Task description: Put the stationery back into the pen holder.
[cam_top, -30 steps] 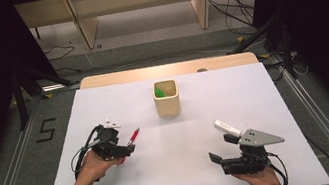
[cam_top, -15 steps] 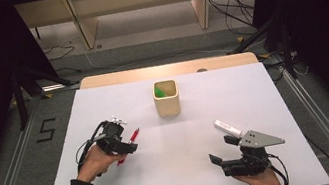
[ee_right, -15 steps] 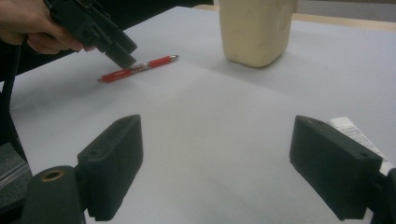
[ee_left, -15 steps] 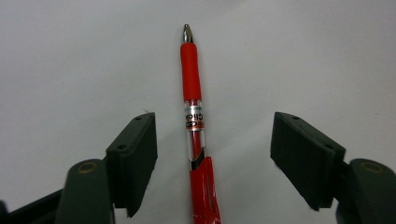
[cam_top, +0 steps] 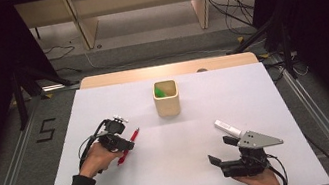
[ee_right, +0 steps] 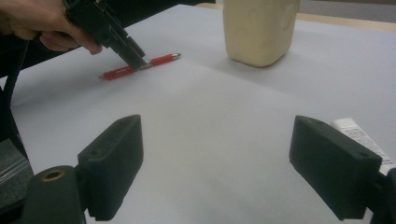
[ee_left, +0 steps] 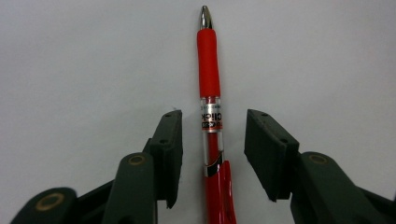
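The left gripper [ee_left: 212, 154] straddled a red click pen [ee_left: 208, 84] that lay flat on the white table [cam_top: 175, 167]. The pen ran straight ahead between the jaws, its long axis in line with the gripper's own, its silver tip pointing away and its clip end passing back under the gripper body. The jaws had just been closing, yet a gap remained on either side of the barrel and neither pad pressed on it; squaring the pads on the clear section of the barrel was judged the next requirement. The left hand [cam_top: 96, 157] was by far the nearer; the right gripper [cam_top: 219, 162], jaws wide apart and empty, rested well away, with a white tube [cam_top: 226, 127] just beside it. A cream pen cup [cam_top: 167, 99] stood beyond the pen. The barrel's band read "Click"; a "5" [cam_top: 46, 130] marked the floor.
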`<state>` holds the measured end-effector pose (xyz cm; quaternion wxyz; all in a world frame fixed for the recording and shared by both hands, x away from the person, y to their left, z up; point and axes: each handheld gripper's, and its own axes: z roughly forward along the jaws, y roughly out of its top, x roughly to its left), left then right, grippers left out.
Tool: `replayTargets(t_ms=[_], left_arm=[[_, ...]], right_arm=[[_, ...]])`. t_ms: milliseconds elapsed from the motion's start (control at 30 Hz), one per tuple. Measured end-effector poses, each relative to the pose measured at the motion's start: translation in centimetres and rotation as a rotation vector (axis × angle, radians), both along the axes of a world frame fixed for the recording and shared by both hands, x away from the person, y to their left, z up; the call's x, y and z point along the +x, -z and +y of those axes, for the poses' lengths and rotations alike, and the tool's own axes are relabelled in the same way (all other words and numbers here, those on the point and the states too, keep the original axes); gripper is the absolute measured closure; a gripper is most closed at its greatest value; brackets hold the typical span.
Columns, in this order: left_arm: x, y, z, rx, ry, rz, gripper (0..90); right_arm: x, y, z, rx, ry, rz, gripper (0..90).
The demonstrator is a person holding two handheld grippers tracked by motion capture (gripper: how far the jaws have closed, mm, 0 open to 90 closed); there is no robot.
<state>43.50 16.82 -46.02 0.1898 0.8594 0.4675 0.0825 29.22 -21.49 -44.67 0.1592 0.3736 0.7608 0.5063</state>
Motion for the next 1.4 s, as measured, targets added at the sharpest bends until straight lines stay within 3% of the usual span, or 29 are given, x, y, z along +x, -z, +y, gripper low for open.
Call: replayTargets(t_ms=[333,833,1400], left_arm=[[0.2,0.4,-0.4,0.027,0.001,0.014,66.1],[1.0,0.4,-0.4,0.024,0.001,0.043,69.5],[1.3,0.3,-1.3,0.08,0.023,0.049,77.8]], right_arm=[[-0.1,0.0,0.1,-0.005,-0.002,-0.001,18.4],[-0.1,0.0,0.2,-0.013,-0.008,-0.004,18.5],[-0.1,0.1,0.4,-0.022,-0.013,-0.005,18.5]])
